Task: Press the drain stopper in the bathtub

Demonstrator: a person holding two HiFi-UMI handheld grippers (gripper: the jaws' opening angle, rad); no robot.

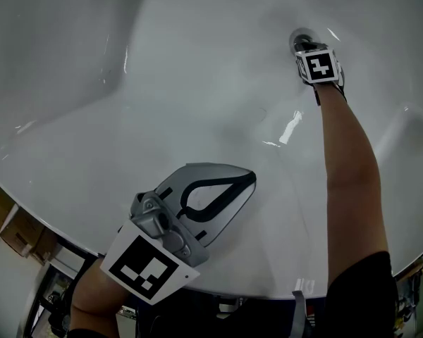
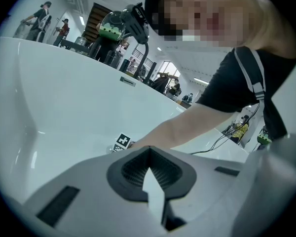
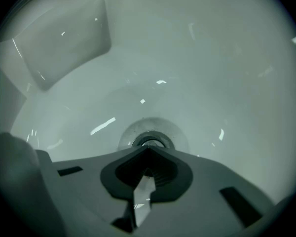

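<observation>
The round metal drain stopper [image 1: 300, 39] sits in the white bathtub floor [image 1: 218, 97] at the far end. My right gripper [image 1: 304, 48] reaches down to it with jaws shut and nothing held. In the right gripper view the gripper [image 3: 147, 149] has its closed tips over the near edge of the stopper [image 3: 151, 137]; I cannot tell if they touch it. My left gripper [image 1: 249, 179] hovers shut and holding nothing over the tub's near side. In the left gripper view this gripper [image 2: 149, 150] points toward the right gripper's marker cube [image 2: 122, 141].
The tub's near rim [image 1: 70, 239] curves along the bottom left, with cardboard boxes [image 1: 17, 231] on the floor beyond it. A moulded step [image 3: 64, 43] rises in the tub wall. The person's bare forearm [image 1: 349, 167] spans the tub's right side.
</observation>
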